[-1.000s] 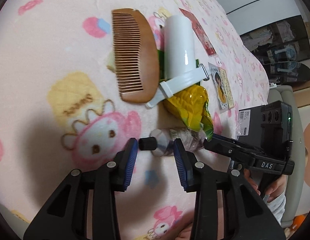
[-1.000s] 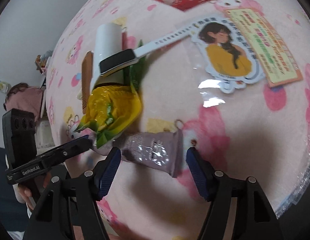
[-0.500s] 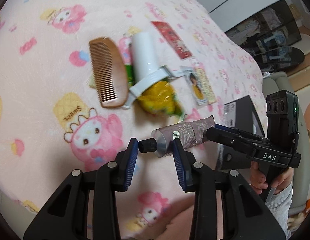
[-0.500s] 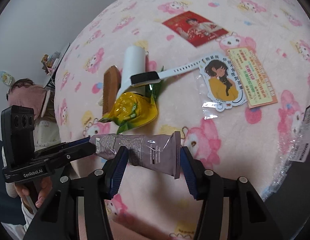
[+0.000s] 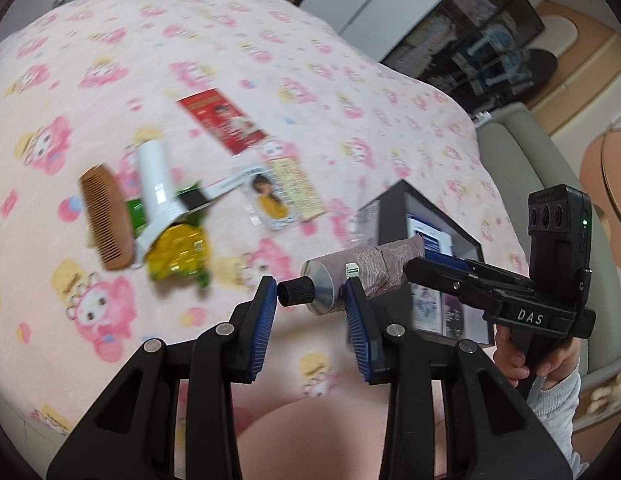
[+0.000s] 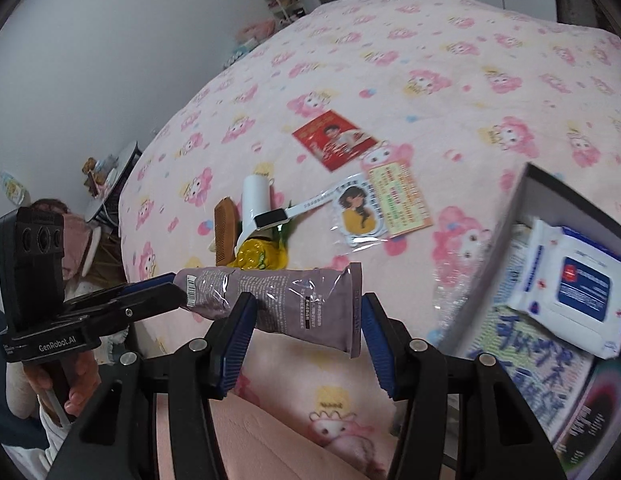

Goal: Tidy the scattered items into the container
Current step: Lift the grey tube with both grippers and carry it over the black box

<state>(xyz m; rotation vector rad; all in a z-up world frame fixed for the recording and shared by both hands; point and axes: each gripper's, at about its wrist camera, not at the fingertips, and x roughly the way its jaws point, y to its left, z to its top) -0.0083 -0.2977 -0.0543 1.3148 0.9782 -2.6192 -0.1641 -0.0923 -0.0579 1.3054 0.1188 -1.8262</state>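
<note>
The left gripper [image 5: 310, 304] and right gripper [image 6: 306, 328] both clamp the mauve crinkled plastic tube [image 6: 278, 296], held mid-frame above the blanket. Keep it level; centre it over the black box [image 6: 526, 192] at right before releasing.

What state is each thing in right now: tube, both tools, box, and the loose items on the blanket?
Tube: capped, lifted off the blanket, held at both ends.
Left tool: shut on the tube's cap end.
Right tool: shut on the tube's crimped end.
Box: open, wipes pack inside.
Comb: flat on the blanket.
White bottle: lying on its side.
Watch: draped over the bottle.
Yellow packet: crumpled, under the bottle.
</note>
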